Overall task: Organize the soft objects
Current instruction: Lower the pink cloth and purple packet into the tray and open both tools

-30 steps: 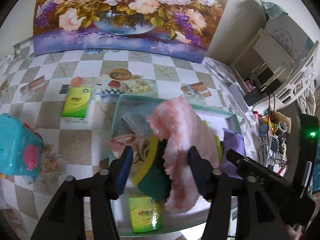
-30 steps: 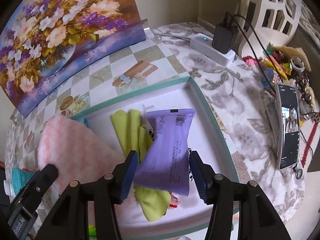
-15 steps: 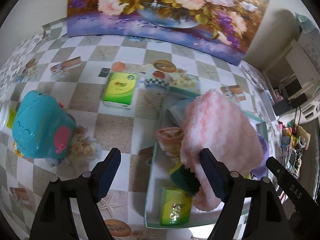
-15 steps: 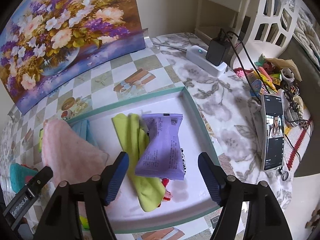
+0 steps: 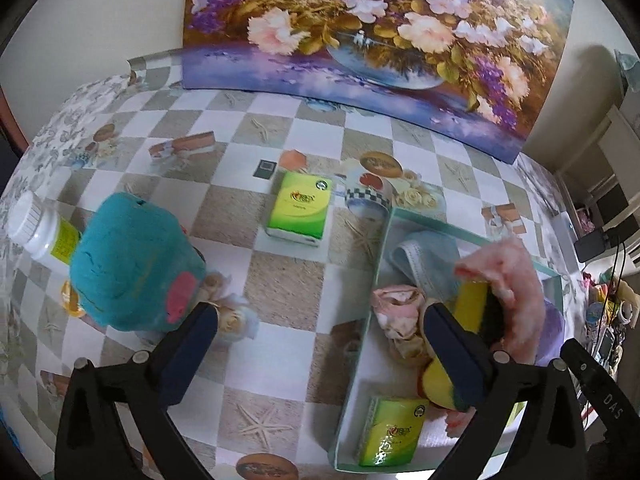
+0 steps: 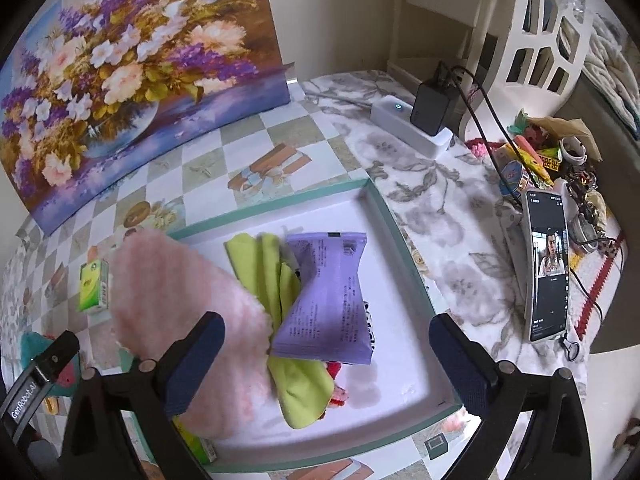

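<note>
A teal-rimmed tray (image 5: 383,264) holds a fluffy pink cloth (image 5: 516,280), a yellow-green sponge (image 5: 472,304), a pale blue cloth (image 5: 424,260), a beige rag (image 5: 400,312) and a green tissue pack (image 5: 394,436). My left gripper (image 5: 320,332) straddles the tray's left wall, its jaws opening wide over bare tablecloth, nothing between them. In the right wrist view a purple packet (image 6: 328,296) lies on a lime cloth (image 6: 272,280) in the tray (image 6: 400,232), beside the pink cloth (image 6: 172,292). My right gripper (image 6: 326,332) has its jaws opening around the packet, pads clear of it.
On the checked tablecloth left of the tray sit a second green tissue pack (image 5: 302,208), a teal plush toy (image 5: 132,264) and a white bottle (image 5: 36,228). A flower painting (image 5: 360,28) leans at the back. A phone (image 6: 548,264), power strip (image 6: 412,128) and clutter lie right.
Both grippers opened. The left let go of the pink cloth and sponge and swung left toward the plush toy. The right released the purple packet, which now rests in the tray.
</note>
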A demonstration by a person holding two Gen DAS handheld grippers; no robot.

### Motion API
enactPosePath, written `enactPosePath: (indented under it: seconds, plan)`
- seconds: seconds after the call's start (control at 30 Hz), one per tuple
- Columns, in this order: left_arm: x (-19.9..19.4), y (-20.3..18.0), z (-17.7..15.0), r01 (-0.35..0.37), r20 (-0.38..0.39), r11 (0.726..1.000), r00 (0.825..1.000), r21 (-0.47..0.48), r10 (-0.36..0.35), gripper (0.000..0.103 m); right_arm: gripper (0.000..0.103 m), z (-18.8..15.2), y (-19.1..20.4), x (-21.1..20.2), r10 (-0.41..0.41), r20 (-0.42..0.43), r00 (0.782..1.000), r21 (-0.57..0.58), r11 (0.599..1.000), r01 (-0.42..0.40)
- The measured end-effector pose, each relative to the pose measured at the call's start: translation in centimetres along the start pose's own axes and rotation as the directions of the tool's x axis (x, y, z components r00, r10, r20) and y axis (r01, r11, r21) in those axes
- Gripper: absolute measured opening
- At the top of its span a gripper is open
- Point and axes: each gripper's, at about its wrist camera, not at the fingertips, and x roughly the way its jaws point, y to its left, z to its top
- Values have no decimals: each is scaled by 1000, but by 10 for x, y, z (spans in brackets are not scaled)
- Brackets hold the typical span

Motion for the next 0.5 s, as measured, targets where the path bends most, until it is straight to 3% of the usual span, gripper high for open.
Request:
enactPosePath:
  seconds: [0.23,0.5]
  plan:
    - [-13,9,7,-15,21,1000,1000,7,15,103,103,0,17,-14,58,25,998,-29,998,-57]
    - [-33,36,17,-68,61,998,996,-6,68,103,103,-11,68,-35,193,38,980,-131,974,-186]
